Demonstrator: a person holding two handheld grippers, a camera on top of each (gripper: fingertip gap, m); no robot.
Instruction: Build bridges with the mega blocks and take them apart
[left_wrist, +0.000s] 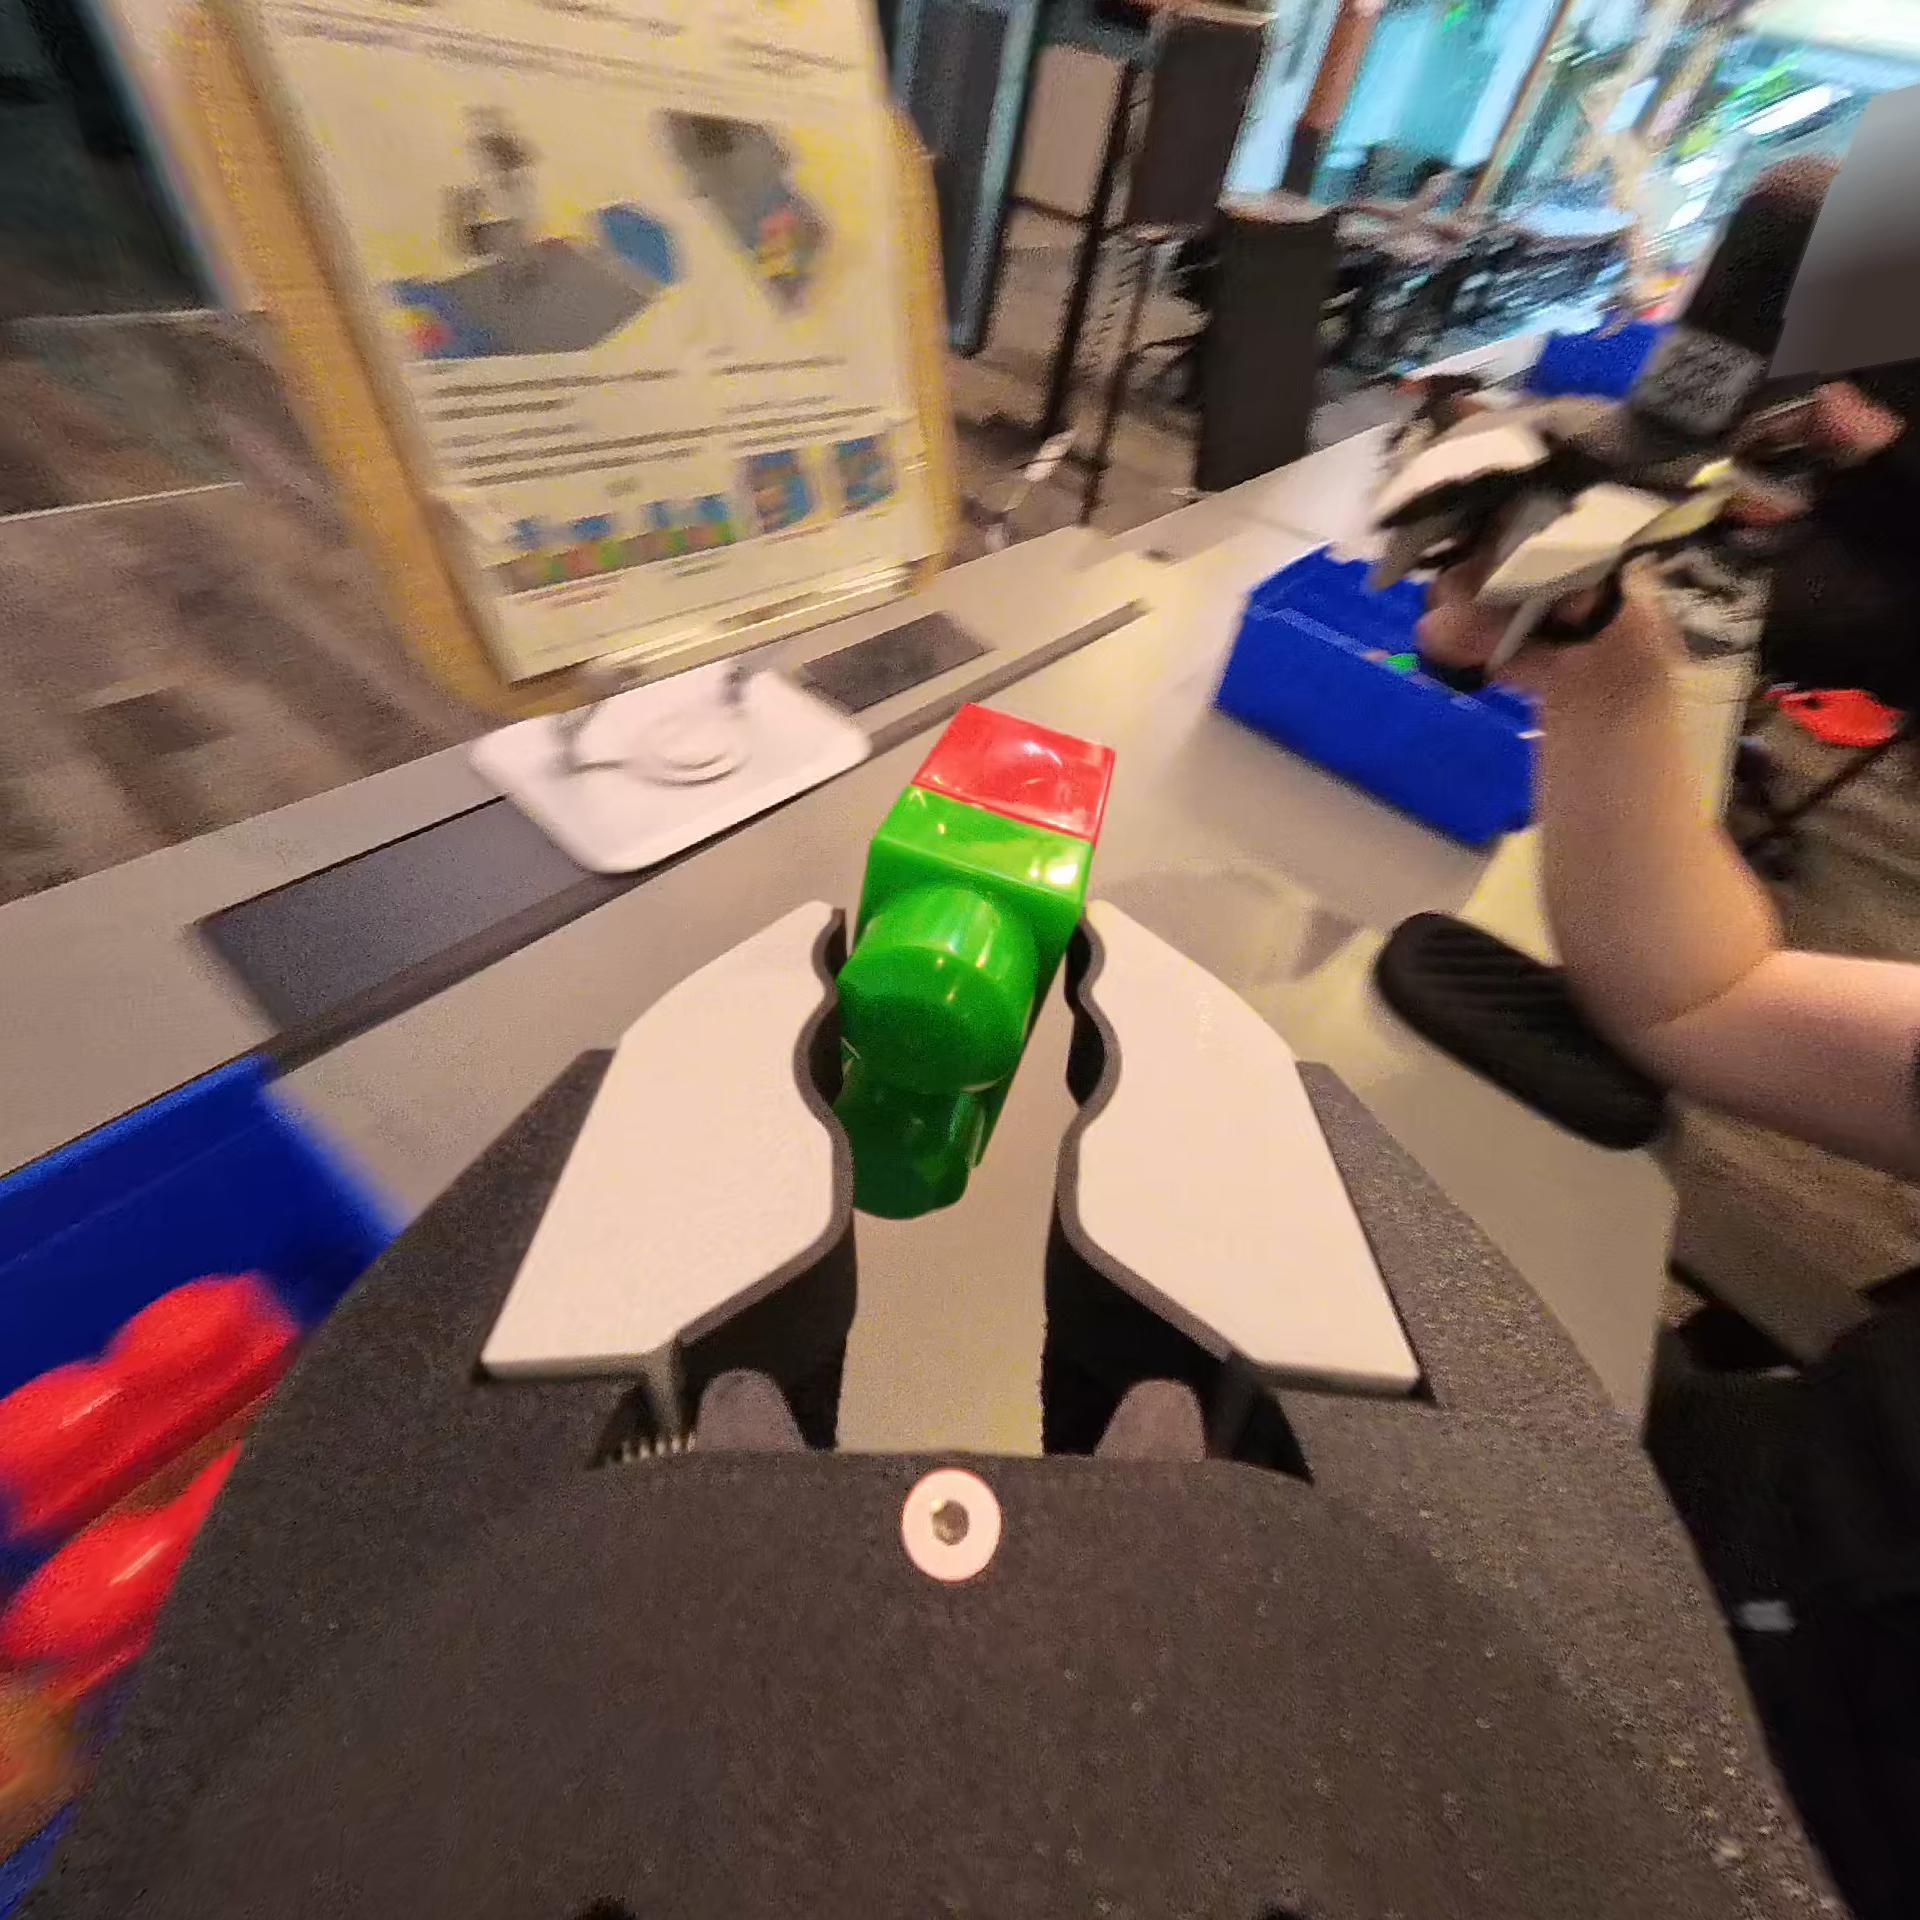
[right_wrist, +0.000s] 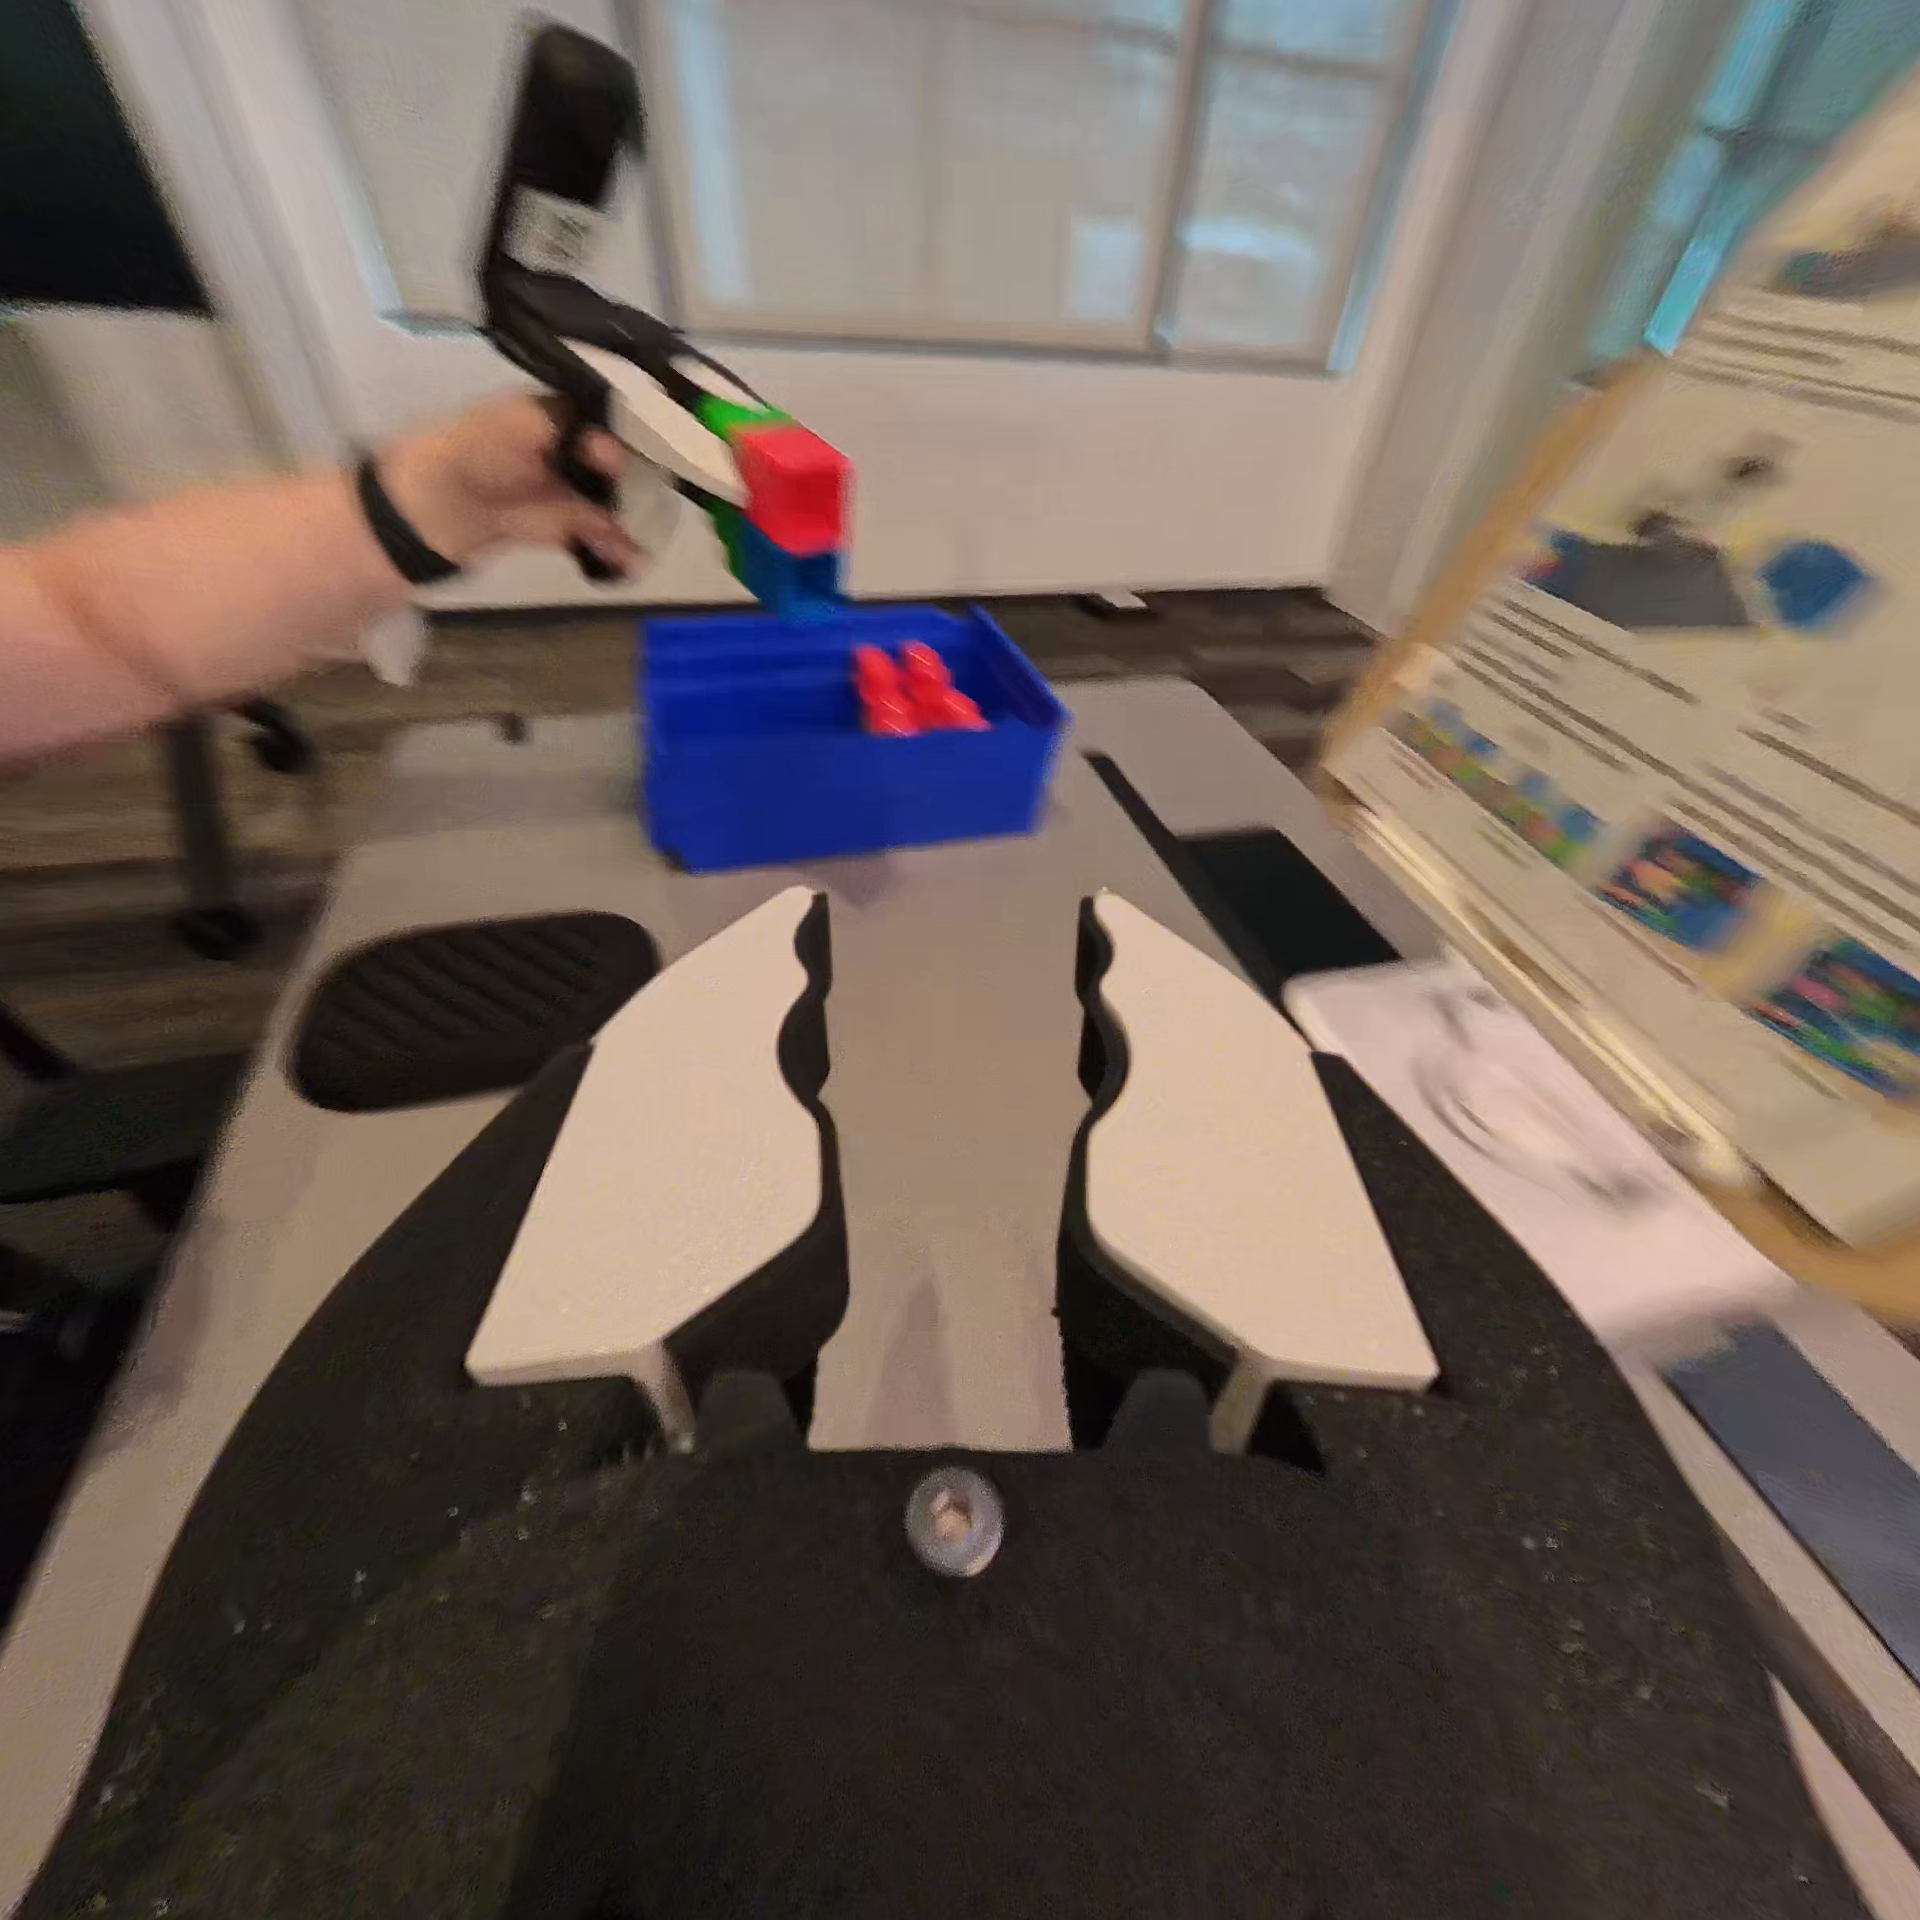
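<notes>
Midway through dismantling, by the look of it. Left gripper held above the worktop, jaws clamped on a green block with a red block pressed on beyond it; from the right wrist view, a blue block below as well, though blur makes the stack's exact make-up uncertain. Cluster carried over the blue bin, already holding loose red blocks. Right gripper off to the side, jaws parted and holding nothing. Second blue bin near it. Left to do: pull these last joined pieces apart and drop them in.
</notes>
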